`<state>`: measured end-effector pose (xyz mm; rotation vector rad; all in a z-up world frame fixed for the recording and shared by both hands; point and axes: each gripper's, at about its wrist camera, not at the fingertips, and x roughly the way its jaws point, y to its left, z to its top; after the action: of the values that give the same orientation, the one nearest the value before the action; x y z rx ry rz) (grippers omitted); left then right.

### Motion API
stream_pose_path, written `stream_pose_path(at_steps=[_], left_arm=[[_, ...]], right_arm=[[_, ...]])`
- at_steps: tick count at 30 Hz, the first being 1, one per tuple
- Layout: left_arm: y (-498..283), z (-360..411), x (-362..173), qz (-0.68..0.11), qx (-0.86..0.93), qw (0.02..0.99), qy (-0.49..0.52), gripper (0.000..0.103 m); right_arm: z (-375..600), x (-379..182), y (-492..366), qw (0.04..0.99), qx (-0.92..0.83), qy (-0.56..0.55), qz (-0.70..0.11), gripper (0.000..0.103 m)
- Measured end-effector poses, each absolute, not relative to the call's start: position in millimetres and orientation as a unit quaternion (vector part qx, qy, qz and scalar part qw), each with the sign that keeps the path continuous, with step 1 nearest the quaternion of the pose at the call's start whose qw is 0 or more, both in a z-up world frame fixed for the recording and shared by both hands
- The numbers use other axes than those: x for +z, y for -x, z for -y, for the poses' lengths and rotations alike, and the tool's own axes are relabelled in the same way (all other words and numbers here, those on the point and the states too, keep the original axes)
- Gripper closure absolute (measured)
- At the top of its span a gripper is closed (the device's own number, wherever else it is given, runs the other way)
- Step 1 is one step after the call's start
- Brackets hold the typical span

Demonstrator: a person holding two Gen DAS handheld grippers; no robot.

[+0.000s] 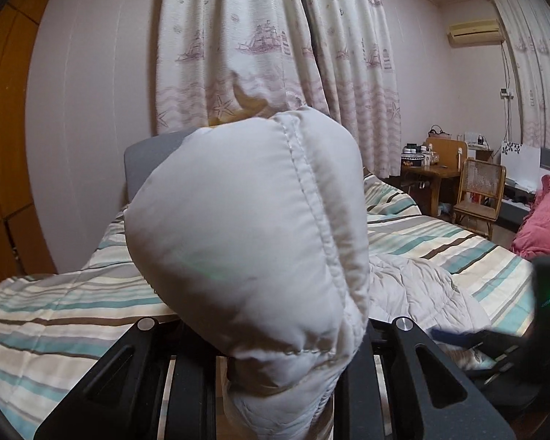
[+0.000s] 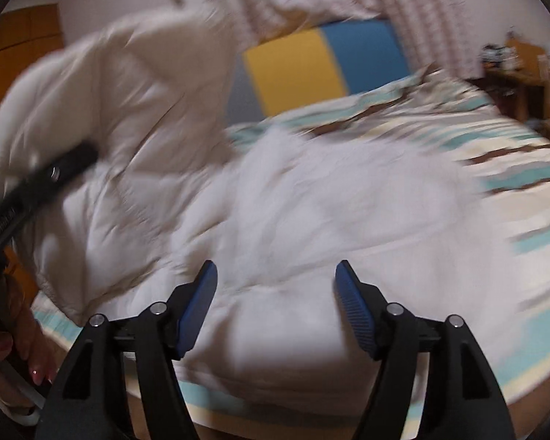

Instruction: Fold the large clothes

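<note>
A large white padded jacket [image 2: 275, 198] lies on the striped bed [image 2: 495, 146]. My left gripper [image 1: 275, 374] is shut on a puffy part of the jacket [image 1: 245, 227] and holds it up, so it fills the left wrist view and hides the fingertips. That lifted part shows at the upper left of the right wrist view [image 2: 102, 102], with the left gripper [image 2: 36, 187] in front of it. My right gripper [image 2: 275, 286] is open and empty just above the flat part of the jacket. It also shows in the left wrist view [image 1: 546, 293] at the right edge. The right wrist view is blurred.
The striped bed [image 1: 55, 315] has a yellow and blue headboard [image 2: 326, 66] at its far end. Printed curtains [image 1: 275, 36] hang behind. A wooden table [image 1: 429, 176] and chair [image 1: 480, 198] stand at the far right. A red cushion [image 1: 542, 220] lies on the right.
</note>
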<state>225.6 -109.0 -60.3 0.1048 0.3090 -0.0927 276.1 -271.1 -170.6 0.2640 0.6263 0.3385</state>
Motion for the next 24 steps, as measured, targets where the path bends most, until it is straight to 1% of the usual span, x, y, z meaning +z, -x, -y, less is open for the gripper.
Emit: stream_pose_path(at_steps=[5,7,12,18,24], left_arm=[[-225,129,-62,-0.154,-0.052,0.984,-0.077,0.083],[-225,141,-64,-0.154,-0.06,0.982,-0.091,0.083],[-225,167,-72,-0.158,-0.081,0.977,-0.12,0.083],[-231,197,-83,-0.17,-0.107,0.968,-0.152,0.083],[-240,221,-98,-0.192,-0.125,0.96,-0.163,0.082]], right_arm=[[350,-172,-273,0.933,0.029,-0.159,-0.321,0.034],[370,-177,-271,0.93,0.004,-0.169,-0.326,0.033],[398,-194,-263,0.915,0.005,-0.197,-0.352,0.032],[402,-192,-257,0.912,0.012,-0.217,-0.348,0.032],[422,-189,-257,0.91,-0.02,-0.238,-0.34,0.032]])
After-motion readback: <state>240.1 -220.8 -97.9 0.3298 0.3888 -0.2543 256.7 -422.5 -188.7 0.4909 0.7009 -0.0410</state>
